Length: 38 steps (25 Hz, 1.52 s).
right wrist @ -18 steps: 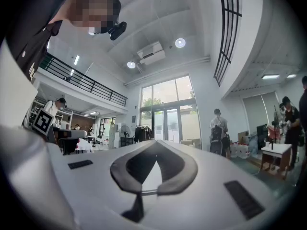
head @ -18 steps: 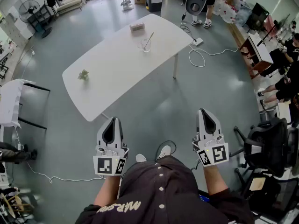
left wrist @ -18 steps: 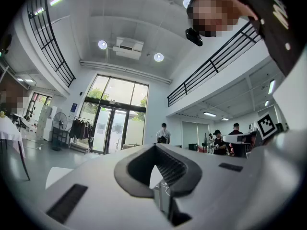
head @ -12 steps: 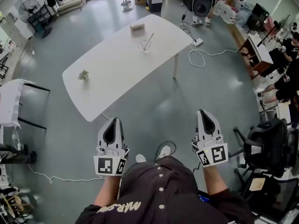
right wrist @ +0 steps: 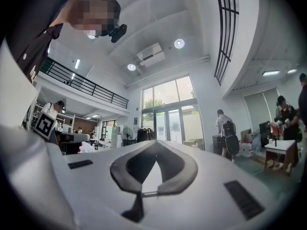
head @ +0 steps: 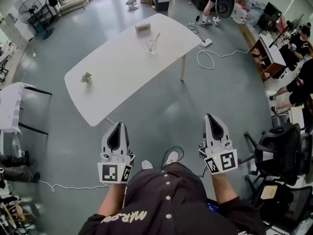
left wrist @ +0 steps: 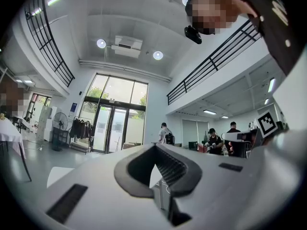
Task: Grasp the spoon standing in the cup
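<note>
The spoon (head: 155,40) stands leaning in a clear cup (head: 150,47) on the far part of the white worktop (head: 117,75). A small box (head: 143,27) is near the cup, and a little green thing (head: 86,77) sits well apart from them. The left tool (head: 118,125) and the right tool (head: 211,116) are held low in front of the person, far from the worktop, and each has its two jaws closed together with nothing between them.

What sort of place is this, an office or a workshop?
Probably a large open lab or workshop hall: a long white table on bare grey floor, cluttered workbenches along one side, and a black-railed upper gallery beside tall glass doors.
</note>
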### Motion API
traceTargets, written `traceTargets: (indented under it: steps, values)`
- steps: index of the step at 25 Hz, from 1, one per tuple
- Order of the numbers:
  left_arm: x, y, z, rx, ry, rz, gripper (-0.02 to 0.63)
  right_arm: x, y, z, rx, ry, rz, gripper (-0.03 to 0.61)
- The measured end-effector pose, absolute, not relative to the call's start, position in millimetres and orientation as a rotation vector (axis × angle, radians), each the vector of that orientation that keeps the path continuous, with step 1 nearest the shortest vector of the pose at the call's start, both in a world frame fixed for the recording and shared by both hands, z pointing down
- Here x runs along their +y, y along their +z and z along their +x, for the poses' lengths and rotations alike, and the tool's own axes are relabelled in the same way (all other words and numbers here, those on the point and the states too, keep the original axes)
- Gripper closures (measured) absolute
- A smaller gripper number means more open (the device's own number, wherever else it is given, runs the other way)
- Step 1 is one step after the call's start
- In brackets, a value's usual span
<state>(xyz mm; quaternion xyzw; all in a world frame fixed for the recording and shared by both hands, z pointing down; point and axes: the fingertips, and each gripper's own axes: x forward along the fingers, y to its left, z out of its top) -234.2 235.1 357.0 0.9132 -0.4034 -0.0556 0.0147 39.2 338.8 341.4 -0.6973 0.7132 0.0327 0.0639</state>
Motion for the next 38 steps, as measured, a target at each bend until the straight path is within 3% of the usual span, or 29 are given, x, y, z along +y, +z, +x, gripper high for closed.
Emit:
traceTargets:
  steps: [5, 25, 38]
  values:
    - [239, 358, -233, -1.253, -0.166, 2.841, 0.606, 340, 343, 38, 2.166, 0.102, -2.106, 0.581]
    - [259, 355, -181, -1.299, -0.156, 2.814, 0.606, 333, 356, 74, 2.287, 0.033, -1.981, 0.351]
    - [242, 362, -172, -1.317, -0.134, 2.804, 0.606, 310, 372, 92, 2.283, -0.005, -2.006, 0.336]
